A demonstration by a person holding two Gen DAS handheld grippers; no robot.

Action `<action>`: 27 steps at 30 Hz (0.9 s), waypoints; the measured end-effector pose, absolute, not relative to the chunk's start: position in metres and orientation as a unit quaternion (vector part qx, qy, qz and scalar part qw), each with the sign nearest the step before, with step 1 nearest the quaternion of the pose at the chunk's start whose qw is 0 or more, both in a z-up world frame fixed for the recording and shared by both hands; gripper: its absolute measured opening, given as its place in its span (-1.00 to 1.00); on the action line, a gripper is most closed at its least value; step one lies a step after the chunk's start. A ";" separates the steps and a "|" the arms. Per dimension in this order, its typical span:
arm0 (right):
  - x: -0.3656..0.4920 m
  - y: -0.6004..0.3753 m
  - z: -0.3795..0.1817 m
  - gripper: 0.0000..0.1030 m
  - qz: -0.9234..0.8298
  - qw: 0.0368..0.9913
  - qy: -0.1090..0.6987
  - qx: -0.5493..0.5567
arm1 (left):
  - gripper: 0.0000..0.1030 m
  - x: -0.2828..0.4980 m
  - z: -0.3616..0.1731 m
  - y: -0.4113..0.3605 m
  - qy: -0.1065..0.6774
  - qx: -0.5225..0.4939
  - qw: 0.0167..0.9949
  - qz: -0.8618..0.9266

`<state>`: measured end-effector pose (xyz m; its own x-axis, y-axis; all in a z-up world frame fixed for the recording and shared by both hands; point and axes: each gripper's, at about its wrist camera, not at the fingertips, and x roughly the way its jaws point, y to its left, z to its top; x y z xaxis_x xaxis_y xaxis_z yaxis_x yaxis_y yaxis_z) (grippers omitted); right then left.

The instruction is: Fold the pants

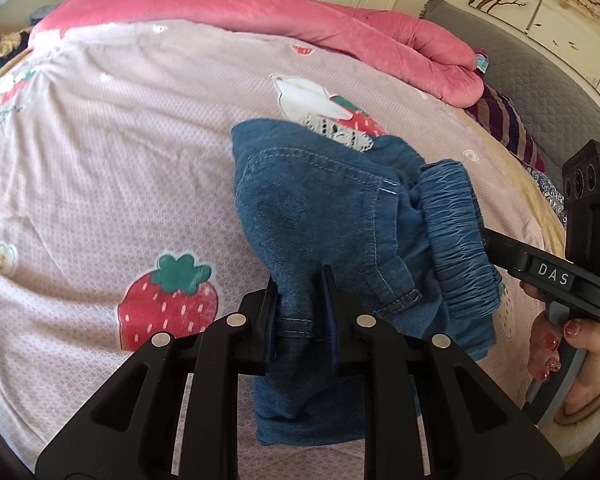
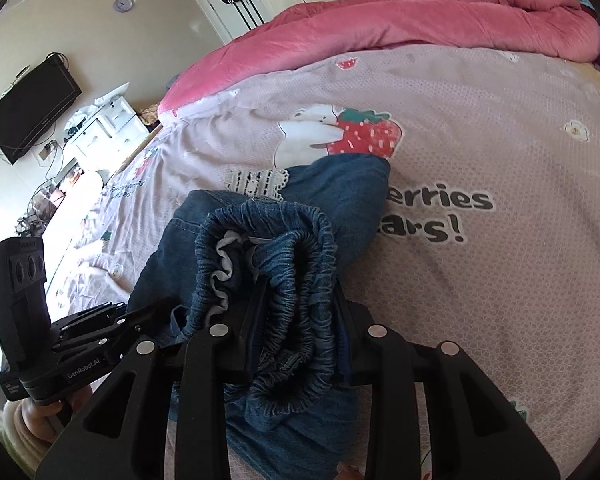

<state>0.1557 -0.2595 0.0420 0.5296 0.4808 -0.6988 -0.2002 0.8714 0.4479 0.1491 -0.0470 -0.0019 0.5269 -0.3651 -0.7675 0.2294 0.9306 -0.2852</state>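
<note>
Small blue denim pants with an elastic waistband hang bunched above the pink strawberry-print bed sheet. My left gripper is shut on a fold of the denim near a hem. My right gripper is shut on the gathered waistband. In the left wrist view the right gripper comes in from the right, held by a hand. In the right wrist view the left gripper shows at the lower left. The pants' lower part drapes toward the sheet.
A rolled pink quilt lies along the far side of the bed. A grey headboard and striped pillow are at the right. A wall TV and cluttered white dresser stand beyond the bed's left edge.
</note>
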 end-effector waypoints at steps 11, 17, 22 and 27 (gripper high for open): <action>0.153 -0.269 0.029 0.22 0.178 0.848 0.463 0.184 | -0.72 0.148 -0.008 -0.044 0.458 -0.080 0.869 -0.170; 0.135 -0.274 0.038 0.45 0.171 0.861 0.450 0.165 | -0.71 0.145 -0.007 -0.042 0.457 -0.083 0.869 -0.169; 0.124 -0.275 0.046 0.57 0.170 0.869 0.440 0.151 | -0.71 0.144 -0.006 -0.041 0.456 -0.085 0.870 -0.168; 0.120 -0.275 0.051 0.62 0.165 0.873 0.435 0.147 | -0.54 0.141 -0.003 -0.039 0.452 -0.084 0.873 -0.162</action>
